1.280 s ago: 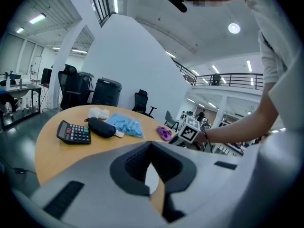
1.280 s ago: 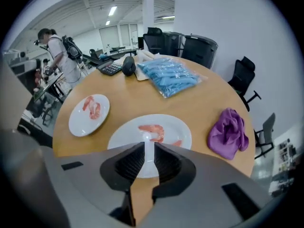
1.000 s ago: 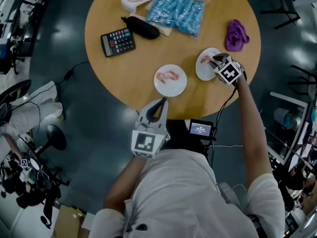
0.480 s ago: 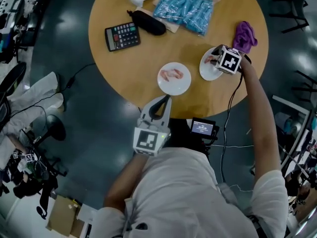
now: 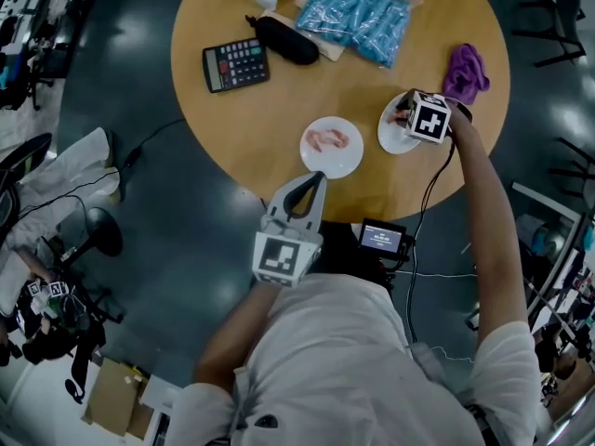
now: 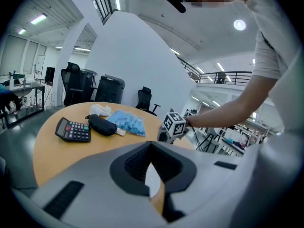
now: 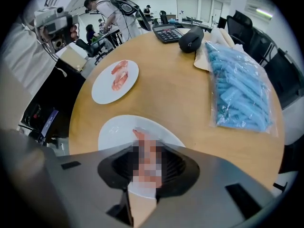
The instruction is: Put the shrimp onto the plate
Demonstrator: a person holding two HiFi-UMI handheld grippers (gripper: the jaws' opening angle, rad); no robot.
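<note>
My things sit on a round table (image 5: 279,110) with a light brown wood top. It fills the top half of the head view. All around it is a dark, shiny floor (image 5: 139,193) with a cable (image 5: 139,137) on it. In the left gripper view the room is big and bright. It has a tall white wall (image 6: 128,56), long lights on the ceiling and black chairs (image 6: 145,99) behind the table. In the upper left of the right gripper view, people stand by desks far off.

Near the top of the head view lie a calculator (image 5: 236,64), a black case (image 5: 288,41), a blue bag (image 5: 358,15) and a purple cloth (image 5: 465,72). Two white plates sit lower down. The middle plate (image 5: 340,163) has pink shrimp (image 5: 327,139) on it. The right plate (image 5: 389,139) is near the right edge of the table.

My right hand-held gripper (image 7: 146,175) points down over the right plate. Its jaws are apart and have just been closing a little. A single shrimp (image 7: 137,136) lies on that plate between them, and they do not seem to press it. My left hand-held gripper (image 5: 318,178) is at the near edge of the table, just below the middle plate in the picture. Its jaws look closed and hold nothing.

Each hand-held gripper has a cube (image 5: 429,119) with black and white square marks. The calculator keys and the little lit screen (image 5: 381,239) below the table edge are too small to read.
</note>
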